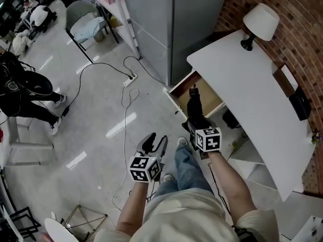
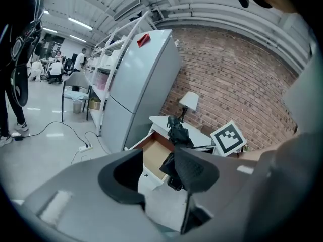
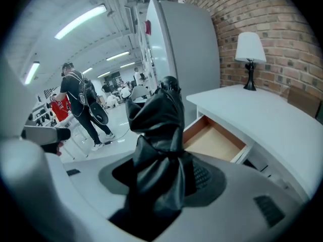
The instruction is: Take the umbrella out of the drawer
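The right gripper [image 3: 161,180] is clamped on the folded black umbrella [image 3: 157,130], whose bundled fabric stands upright between its jaws. It holds the umbrella up over the open drawer [image 3: 216,141]. The left gripper [image 2: 159,173] hangs beside it with its jaws wide apart and nothing between them. The drawer juts from the white desk [image 1: 242,79], and its wooden bottom shows. A grey fridge [image 1: 171,24] rises just beside the drawer. A lamp [image 1: 260,20] stands at the desk's far end, by the brick wall [image 1: 298,49]. On the floor a cable runs to a power strip [image 1: 130,78], and a person in black [image 1: 22,87] stands well apart.
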`<state>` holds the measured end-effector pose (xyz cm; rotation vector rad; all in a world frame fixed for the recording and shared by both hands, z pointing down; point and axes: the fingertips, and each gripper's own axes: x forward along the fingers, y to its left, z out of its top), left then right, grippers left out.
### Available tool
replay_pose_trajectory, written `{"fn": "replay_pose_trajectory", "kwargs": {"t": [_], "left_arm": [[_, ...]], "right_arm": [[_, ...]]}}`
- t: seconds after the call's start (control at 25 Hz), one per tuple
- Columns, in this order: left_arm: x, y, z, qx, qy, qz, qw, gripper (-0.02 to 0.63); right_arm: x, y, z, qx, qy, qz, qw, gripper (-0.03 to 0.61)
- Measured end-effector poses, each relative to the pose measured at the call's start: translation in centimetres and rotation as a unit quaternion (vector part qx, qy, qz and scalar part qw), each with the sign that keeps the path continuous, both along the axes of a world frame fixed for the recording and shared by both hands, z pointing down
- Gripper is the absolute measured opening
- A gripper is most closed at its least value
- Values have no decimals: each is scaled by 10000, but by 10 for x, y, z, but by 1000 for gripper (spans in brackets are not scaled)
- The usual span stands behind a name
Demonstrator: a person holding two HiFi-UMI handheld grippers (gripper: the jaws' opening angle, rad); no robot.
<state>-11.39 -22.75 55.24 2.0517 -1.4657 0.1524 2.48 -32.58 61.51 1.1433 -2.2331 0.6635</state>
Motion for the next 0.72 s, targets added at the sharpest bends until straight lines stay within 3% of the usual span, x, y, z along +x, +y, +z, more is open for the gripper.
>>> {"fn": "replay_pose_trajectory", "kwargs": {"t": [0.48,0.72], "left_arm": [[8,81,-38,414,-101,103,9990,130],[15,109,-52,595,-351,157,9975,80]], "right_arm": [[0,112,-98,646,-617,-104,9960,247],[8,150,-125,802,-851,39,9931,247]]}}
